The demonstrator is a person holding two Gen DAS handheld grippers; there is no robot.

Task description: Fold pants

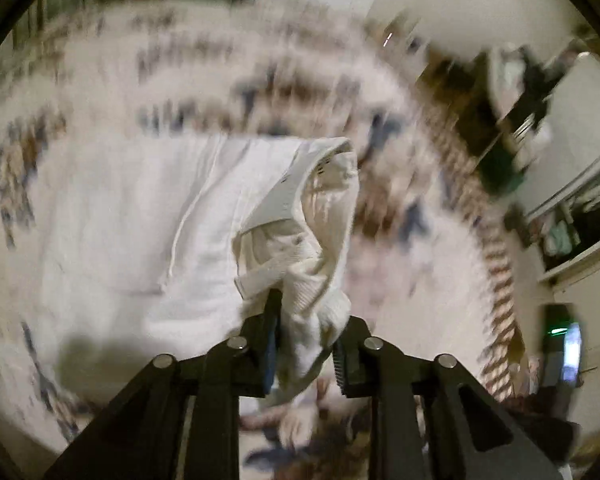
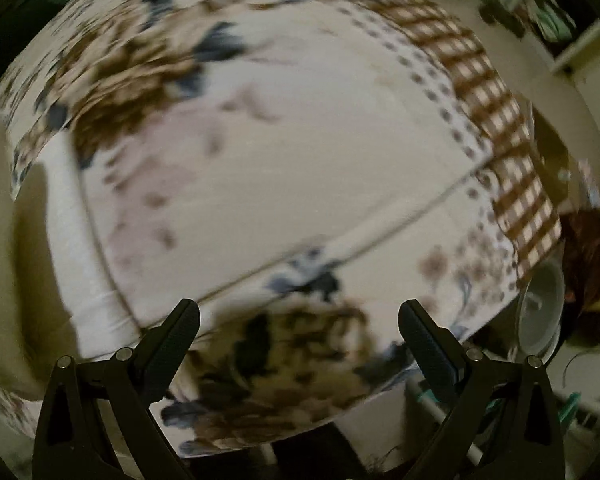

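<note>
Both grippers were over the bedspread [image 2: 300, 160]. We had the left gripper [image 1: 306, 344] pinching the white pants [image 1: 148, 224] by the waistband, rest lying flat on the bed, while our right gripper [image 2: 300, 332] hung wide open, holding nothing.
</note>
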